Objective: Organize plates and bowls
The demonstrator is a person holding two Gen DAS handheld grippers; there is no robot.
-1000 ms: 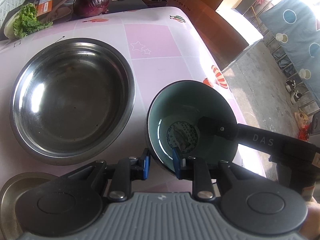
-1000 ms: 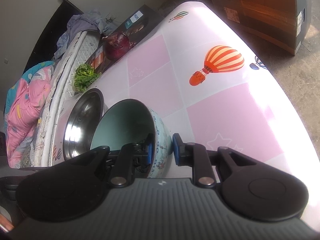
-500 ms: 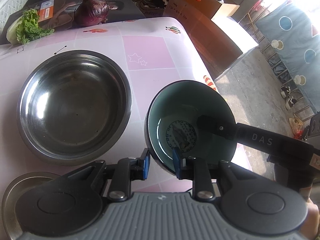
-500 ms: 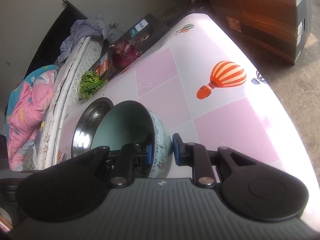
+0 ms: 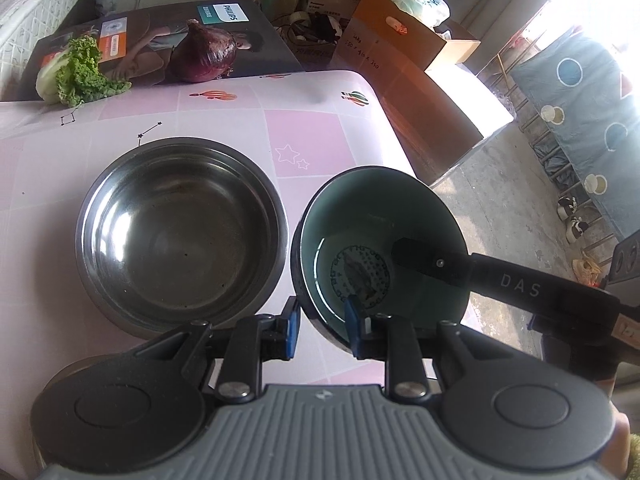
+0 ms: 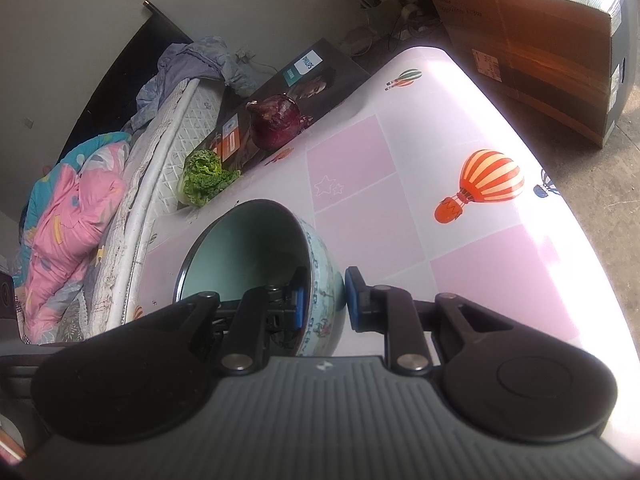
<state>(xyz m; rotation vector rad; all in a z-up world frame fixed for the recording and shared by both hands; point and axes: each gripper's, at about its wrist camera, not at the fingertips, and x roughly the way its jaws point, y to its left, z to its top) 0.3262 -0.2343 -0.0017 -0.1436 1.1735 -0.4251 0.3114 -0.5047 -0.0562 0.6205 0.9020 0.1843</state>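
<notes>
Both jaws astride teal patterned bowl (image 5: 400,216) rim

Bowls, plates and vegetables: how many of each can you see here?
Bowls: 2, a steel bowl and a green bowl gripped by the left gripper and the right gripper.
Plates: 1, a steel plate, partly hidden.
Vegetables: 2, an onion and a lettuce.
Total: 5.

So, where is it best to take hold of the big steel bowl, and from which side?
Grip the steel bowl by its rim, probably the near edge, coming down from above with one finger inside and one outside. It sits upright and open, its wall is thin and sloped, and the green bowl crowds its right side.
</notes>
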